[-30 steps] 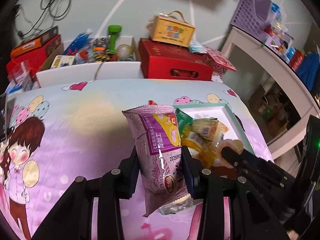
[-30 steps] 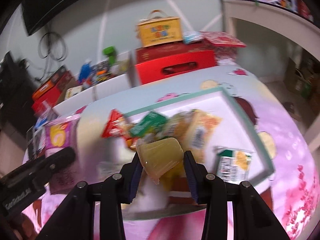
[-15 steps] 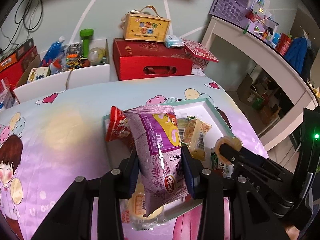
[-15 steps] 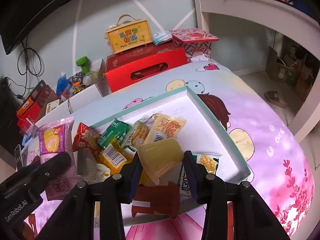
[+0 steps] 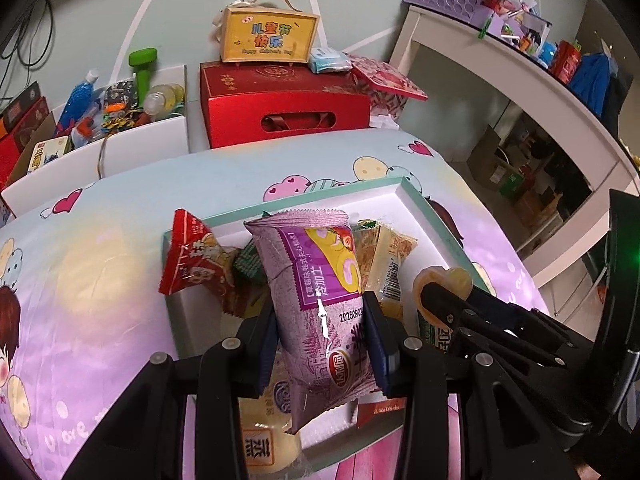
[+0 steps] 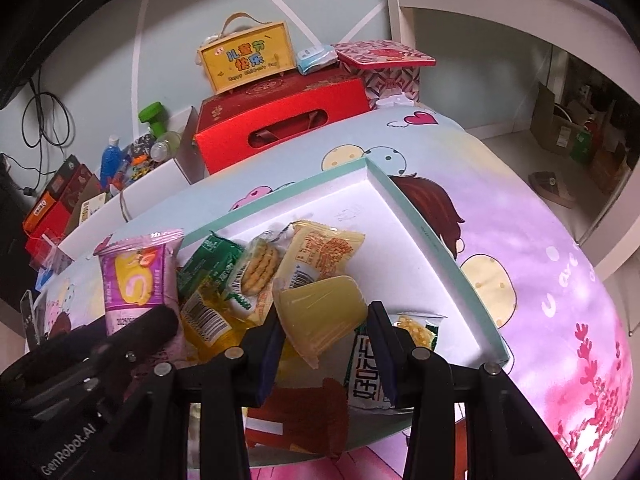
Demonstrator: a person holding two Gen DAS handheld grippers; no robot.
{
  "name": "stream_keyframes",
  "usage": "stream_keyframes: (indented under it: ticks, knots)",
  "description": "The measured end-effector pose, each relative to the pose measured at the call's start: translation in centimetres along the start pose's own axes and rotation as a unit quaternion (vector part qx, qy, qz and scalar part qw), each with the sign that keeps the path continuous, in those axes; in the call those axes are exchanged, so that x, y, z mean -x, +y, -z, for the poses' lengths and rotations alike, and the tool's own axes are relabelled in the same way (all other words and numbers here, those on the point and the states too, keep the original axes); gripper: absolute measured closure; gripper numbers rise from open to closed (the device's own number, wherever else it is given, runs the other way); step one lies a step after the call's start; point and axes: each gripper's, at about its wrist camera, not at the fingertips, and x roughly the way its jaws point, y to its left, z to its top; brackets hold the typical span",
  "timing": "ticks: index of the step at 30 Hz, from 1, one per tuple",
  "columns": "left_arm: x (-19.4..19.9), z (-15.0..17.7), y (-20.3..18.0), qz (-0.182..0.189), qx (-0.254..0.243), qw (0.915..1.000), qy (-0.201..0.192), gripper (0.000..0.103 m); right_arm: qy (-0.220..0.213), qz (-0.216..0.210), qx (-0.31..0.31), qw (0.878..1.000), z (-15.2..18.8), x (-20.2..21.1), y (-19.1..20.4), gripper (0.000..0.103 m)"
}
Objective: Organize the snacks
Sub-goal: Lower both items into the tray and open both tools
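My left gripper [image 5: 322, 326] is shut on a purple cake-roll packet [image 5: 320, 296], held upright over the near left part of a white tray with a teal rim [image 5: 436, 216]. The same purple packet [image 6: 138, 280] shows at the left of the right wrist view. My right gripper [image 6: 322, 326] is shut on a yellow jelly cup [image 6: 320, 318], held above the tray's [image 6: 424, 232] near side. In the left wrist view the jelly cup [image 5: 444, 280] pokes out past the right gripper's fingers. Several snack packs lie heaped in the tray, among them a red pack [image 5: 196, 258] and a yellow cracker pack [image 6: 320, 248].
The tray rests on a cartoon-print cloth [image 6: 540, 240]. Behind it stand a red gift box [image 5: 284, 108] with a yellow handled box [image 5: 270, 36] on top, and a white bin of bottles and toys [image 5: 120, 104]. A white shelf unit [image 5: 500, 76] is at the right.
Both grippers have moved in over the tray with their snacks still held. The tray and its heap now fill more of both views, and the blur in the right wrist view has gone.
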Motion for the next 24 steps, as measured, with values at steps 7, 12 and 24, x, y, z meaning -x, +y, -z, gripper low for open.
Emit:
stream_keyframes:
  ticks: [7, 12, 24]
  knots:
    - [-0.7, 0.0, -0.3, -0.004, -0.002, 1.0000, 0.008, 0.062, 0.006, 0.006, 0.002, 1.000, 0.0, -0.3, -0.1, 0.059]
    - [-0.2, -0.1, -0.1, -0.005, 0.005, 1.0000, 0.004, 0.049, 0.006, 0.008, 0.005, 1.000, 0.0, -0.2, 0.0, 0.059]
    - [1.8, -0.6, 2.0, -0.019, 0.042, 0.9988, -0.014, 0.035, 0.015, 0.020, 0.015, 1.000, 0.0, -0.6, 0.7, 0.056]
